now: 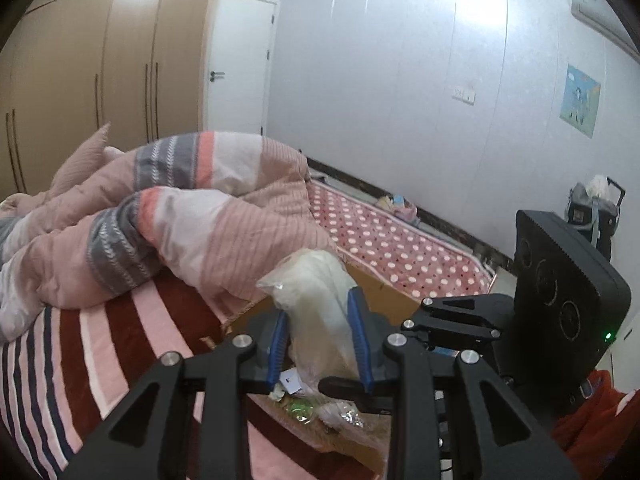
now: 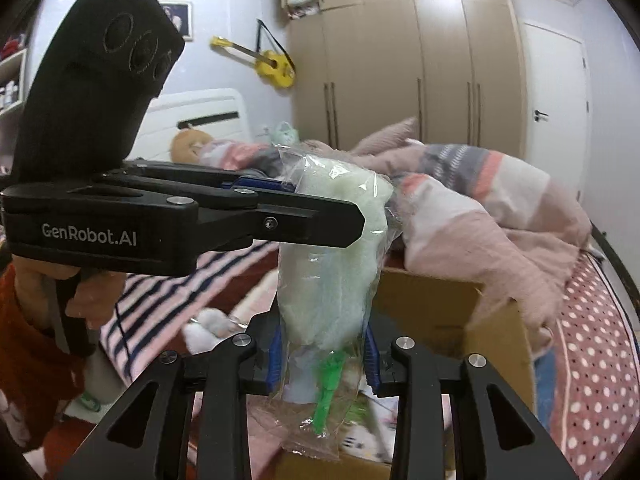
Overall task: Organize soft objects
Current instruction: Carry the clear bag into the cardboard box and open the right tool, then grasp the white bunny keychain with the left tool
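Note:
A clear plastic bag with a soft white fluffy item and a green handle [image 2: 334, 280] is held upright over an open cardboard box [image 2: 472, 320] on the bed. My right gripper [image 2: 325, 354] is shut on the bag's lower part. My left gripper [image 1: 320, 332] is shut on the bag [image 1: 320, 304], and in the right wrist view it [image 2: 320, 208] reaches in from the left and grips the bag's upper part. The box [image 1: 384, 296] holds small packets [image 1: 304, 404].
A crumpled pink and grey striped quilt [image 1: 160, 216] lies on the bed beside the box. A striped blanket [image 1: 80, 344] and a pink dotted mat [image 1: 392, 248] cover the bed. Wardrobes [image 2: 400, 64] and a door [image 1: 240, 64] stand behind. A small white plush [image 2: 208, 328] lies left of the box.

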### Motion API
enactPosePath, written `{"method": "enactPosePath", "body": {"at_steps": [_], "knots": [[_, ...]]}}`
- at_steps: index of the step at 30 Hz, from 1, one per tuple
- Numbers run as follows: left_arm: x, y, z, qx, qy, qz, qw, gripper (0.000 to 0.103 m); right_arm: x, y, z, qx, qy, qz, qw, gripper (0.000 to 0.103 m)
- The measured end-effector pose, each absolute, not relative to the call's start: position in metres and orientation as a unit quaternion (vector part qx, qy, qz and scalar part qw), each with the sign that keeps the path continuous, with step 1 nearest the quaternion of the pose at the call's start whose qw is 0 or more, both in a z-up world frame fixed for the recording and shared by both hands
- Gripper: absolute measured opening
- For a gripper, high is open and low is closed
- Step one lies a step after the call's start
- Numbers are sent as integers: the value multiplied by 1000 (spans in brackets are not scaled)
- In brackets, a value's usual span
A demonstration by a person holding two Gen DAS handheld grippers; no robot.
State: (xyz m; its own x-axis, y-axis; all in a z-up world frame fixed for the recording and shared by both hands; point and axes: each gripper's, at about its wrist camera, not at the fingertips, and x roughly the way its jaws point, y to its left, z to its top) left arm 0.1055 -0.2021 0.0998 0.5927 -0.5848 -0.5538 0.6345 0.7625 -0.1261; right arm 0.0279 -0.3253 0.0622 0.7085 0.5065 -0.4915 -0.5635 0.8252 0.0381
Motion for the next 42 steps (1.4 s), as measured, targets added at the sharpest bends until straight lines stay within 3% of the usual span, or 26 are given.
{"method": "enactPosePath", "body": {"at_steps": [11, 14, 16, 19, 21, 25, 32, 34, 42], "knots": [[141, -234, 26, 94, 371, -324, 865, 27, 67, -336, -14, -73, 310, 251, 914, 32], [145, -237, 16, 100, 380, -320, 862, 40, 70, -337, -25, -70, 330, 242, 910, 35], [144, -234, 15, 99, 374, -314, 867, 58, 72, -339, -29, -68, 340, 235, 908, 44], [142, -227, 21, 93, 362, -300, 877, 73, 75, -341, -30, -66, 349, 226, 907, 50], [141, -222, 26, 89, 356, -293, 883, 74, 77, -341, -27, -65, 352, 225, 906, 51], [134, -203, 42, 67, 340, -289, 892, 87, 68, -338, -13, -68, 343, 219, 911, 56], [108, -153, 69, 65, 309, -245, 916, 92, 33, -311, 26, -79, 296, 247, 919, 57], [98, -132, 74, 73, 305, -221, 923, 103, 26, -297, 36, -81, 281, 262, 920, 57], [71, -35, 64, 61, 305, -138, 941, 103, 16, -212, 38, -96, 273, 347, 892, 66]]}}
